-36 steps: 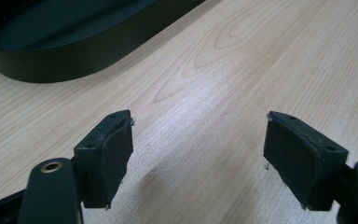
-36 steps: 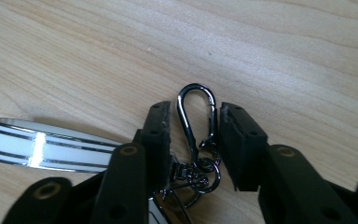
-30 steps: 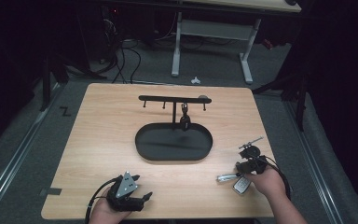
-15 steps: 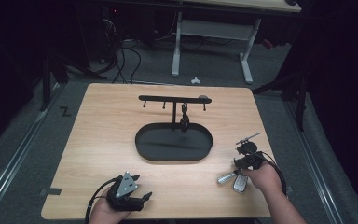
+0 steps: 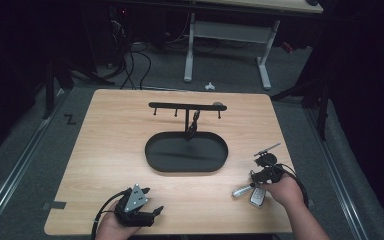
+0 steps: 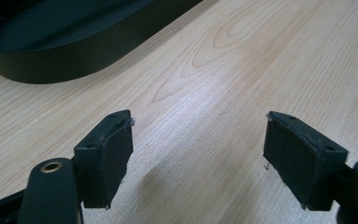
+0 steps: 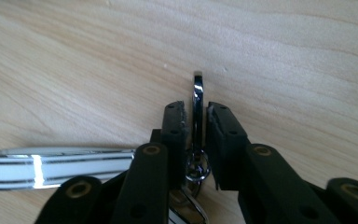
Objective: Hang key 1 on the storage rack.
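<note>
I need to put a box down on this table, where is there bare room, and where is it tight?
Bare wood on the table runs down the left side, between the black oval tray and the left edge, and along the far edge behind the hook rack. It is crowded at the near right, where the right gripper pinches the key ring, and around the left gripper.

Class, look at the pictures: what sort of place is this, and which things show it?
Probably a lab or workshop set up for recording: a wooden table on grey carpet, cables trailing on the floor, and an adjustable desk frame behind in a dark room.
</note>
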A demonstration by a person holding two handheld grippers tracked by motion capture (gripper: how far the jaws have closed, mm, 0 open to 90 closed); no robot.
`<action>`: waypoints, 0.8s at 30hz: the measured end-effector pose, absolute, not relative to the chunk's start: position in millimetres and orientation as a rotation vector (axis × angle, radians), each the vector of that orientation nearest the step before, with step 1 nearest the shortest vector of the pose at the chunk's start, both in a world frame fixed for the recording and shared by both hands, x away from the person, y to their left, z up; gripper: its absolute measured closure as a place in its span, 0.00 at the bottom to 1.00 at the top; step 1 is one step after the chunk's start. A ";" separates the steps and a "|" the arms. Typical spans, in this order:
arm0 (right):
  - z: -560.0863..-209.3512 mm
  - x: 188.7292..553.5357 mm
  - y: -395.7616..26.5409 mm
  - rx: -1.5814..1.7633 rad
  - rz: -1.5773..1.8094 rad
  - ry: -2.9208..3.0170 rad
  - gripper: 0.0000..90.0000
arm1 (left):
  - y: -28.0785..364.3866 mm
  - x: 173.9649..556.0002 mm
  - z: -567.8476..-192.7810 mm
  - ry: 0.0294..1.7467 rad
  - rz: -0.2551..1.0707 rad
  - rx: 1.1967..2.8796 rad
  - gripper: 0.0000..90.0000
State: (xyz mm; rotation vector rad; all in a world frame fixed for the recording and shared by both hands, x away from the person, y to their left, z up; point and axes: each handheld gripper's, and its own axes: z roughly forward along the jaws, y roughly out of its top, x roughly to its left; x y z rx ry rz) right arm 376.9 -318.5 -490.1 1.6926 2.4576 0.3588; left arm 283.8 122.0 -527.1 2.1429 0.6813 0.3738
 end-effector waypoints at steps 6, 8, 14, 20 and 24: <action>-489.0 375.1 -313.4 1.624 0.270 2.490 0.95 | 121.6 284.1 -527.3 0.680 0.372 2.143 0.27; -489.3 374.2 -310.3 1.605 0.257 2.487 0.96 | 121.5 283.4 -526.8 0.678 0.372 2.144 0.27; -489.3 372.8 -306.2 1.544 0.233 2.503 0.96 | 121.8 283.1 -526.6 0.684 0.370 2.141 0.27; -468.3 368.9 -310.8 1.568 0.366 2.492 0.96 | 121.8 283.3 -527.3 0.689 0.365 2.141 0.27; -452.0 361.8 -310.5 1.546 0.396 2.486 0.96 | 121.5 282.8 -526.8 0.685 0.369 2.140 0.27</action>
